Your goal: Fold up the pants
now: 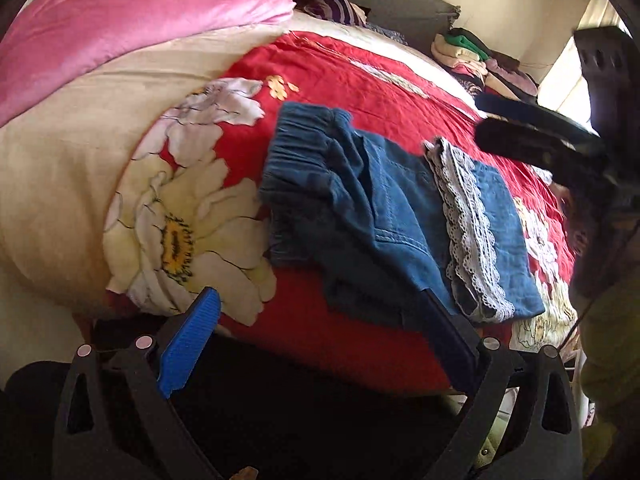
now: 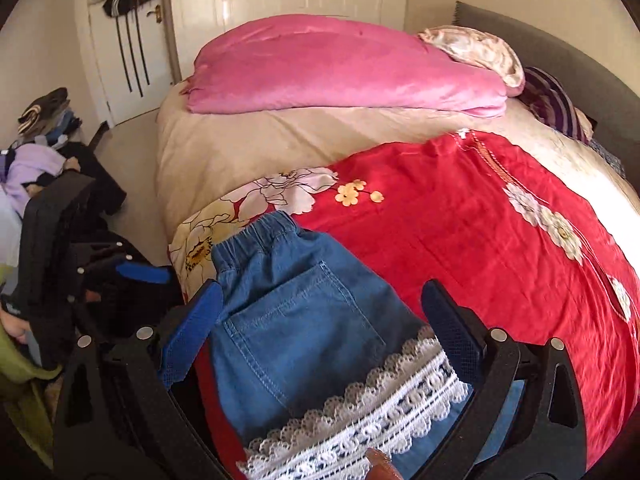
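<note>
Both grippers, left (image 1: 320, 340) and right (image 2: 320, 328), are gaping apart, holding nothing, hovering beside folded lace-trimmed denim pants (image 1: 384, 216) lying on red floral bedspread (image 1: 360, 80).

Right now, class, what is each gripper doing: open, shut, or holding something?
Left gripper: open, holding nothing, by the near edge of the pants.
Right gripper: open, straddling the pants above the lace trim, not gripping.
</note>
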`<state>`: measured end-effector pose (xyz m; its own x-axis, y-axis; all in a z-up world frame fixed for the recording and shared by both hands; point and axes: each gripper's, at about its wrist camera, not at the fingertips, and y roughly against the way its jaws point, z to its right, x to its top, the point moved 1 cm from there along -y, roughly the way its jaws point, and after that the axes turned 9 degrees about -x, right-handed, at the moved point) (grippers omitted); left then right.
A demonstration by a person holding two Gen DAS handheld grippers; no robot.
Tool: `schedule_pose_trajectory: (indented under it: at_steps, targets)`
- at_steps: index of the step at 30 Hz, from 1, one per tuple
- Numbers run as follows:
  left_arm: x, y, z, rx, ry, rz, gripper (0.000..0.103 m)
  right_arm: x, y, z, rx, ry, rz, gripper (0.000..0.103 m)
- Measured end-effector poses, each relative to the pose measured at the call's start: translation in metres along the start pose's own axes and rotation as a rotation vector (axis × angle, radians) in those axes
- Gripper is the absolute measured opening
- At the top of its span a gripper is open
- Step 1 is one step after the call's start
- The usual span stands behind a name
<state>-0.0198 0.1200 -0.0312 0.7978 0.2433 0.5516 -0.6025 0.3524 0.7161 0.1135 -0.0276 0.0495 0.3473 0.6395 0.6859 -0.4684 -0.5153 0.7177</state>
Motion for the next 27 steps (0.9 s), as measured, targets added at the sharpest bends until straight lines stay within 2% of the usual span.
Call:
schedule_pose_trajectory:
  at_steps: [9, 10, 11, 12, 15, 16, 22, 27]
  targets:
    - [0.002, -0.023, 0.003, -0.048, 0.03, -0.014, 0.096, 0.017, -0.052, -0.002, 0.094, 0.041, -0.103, 0.094]
    - [0.003, -0.025, 0.001, -0.059, 0.047, -0.01, 0.092, 0.018, -0.057, -0.003, 0.102, 0.047, -0.115, 0.094]
    - [0.004, -0.026, -0.002, -0.078, 0.067, -0.008, 0.079, 0.019, -0.063, -0.003, 0.107, 0.053, -0.126, 0.094]
    - [0.005, -0.027, -0.003, -0.103, 0.085, -0.004, 0.074, 0.021, -0.07, -0.006, 0.122, 0.065, -0.142, 0.094]
    - [0.007, -0.034, -0.004, -0.14, 0.105, -0.006, 0.07, 0.026, -0.086, -0.011, 0.158, 0.084, -0.17, 0.094]
    - [0.008, -0.037, -0.004, -0.144, 0.106, -0.008, 0.065, 0.028, -0.091, -0.012, 0.173, 0.085, -0.178, 0.094]
    - [0.009, -0.05, -0.01, -0.179, 0.143, -0.01, 0.057, 0.031, -0.116, -0.021, 0.252, 0.087, -0.226, 0.094]
    - [0.011, -0.057, -0.011, -0.198, 0.156, -0.004, 0.056, 0.027, -0.131, -0.025, 0.308, 0.074, -0.255, 0.094]
